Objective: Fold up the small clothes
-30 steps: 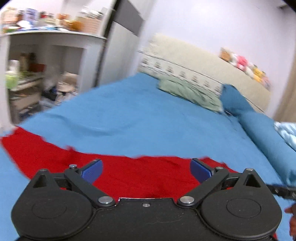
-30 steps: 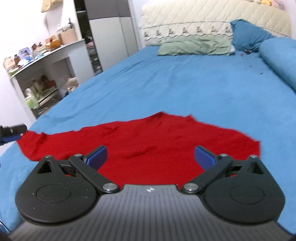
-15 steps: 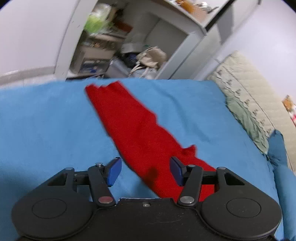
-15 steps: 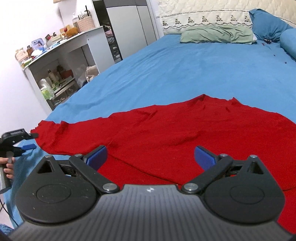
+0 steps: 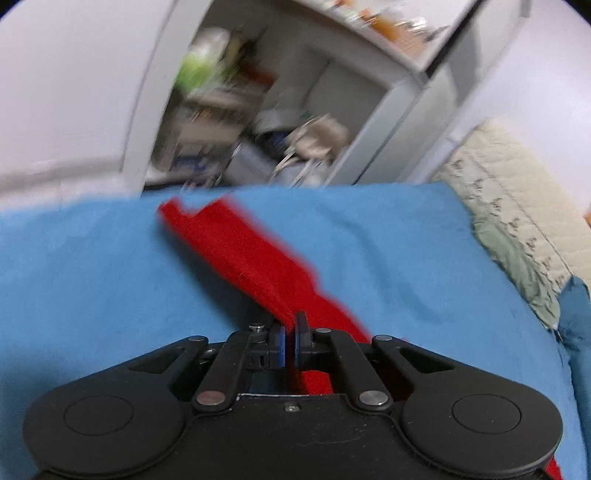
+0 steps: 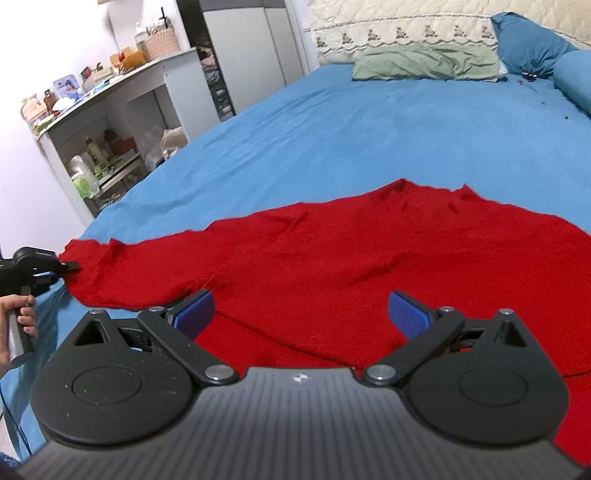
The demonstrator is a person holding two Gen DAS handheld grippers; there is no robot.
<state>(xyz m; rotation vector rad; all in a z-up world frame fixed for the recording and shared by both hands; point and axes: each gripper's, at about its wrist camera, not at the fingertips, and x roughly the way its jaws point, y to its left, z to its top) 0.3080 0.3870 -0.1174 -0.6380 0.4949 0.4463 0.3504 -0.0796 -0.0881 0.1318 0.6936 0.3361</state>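
A red knit garment [image 6: 332, 258] lies spread on the blue bed sheet [image 6: 369, 140]. In the left wrist view its long sleeve [image 5: 236, 247] runs away toward the bed's edge. My left gripper [image 5: 290, 341] is shut on the edge of this sleeve. It also shows at the far left of the right wrist view [image 6: 37, 267], at the sleeve's end. My right gripper [image 6: 301, 314] is open and empty, low over the garment's body.
A white shelf unit [image 6: 122, 122] with bottles and clutter stands beside the bed on the left. A green pillow [image 6: 424, 64], blue pillows [image 6: 524, 40] and a quilted headboard [image 6: 388, 33] are at the far end. A grey wardrobe [image 6: 243, 51] stands behind.
My left gripper swung left toward the sleeve and closed its jaws on the sleeve's edge. My right gripper moved in lower over the garment and stayed open.
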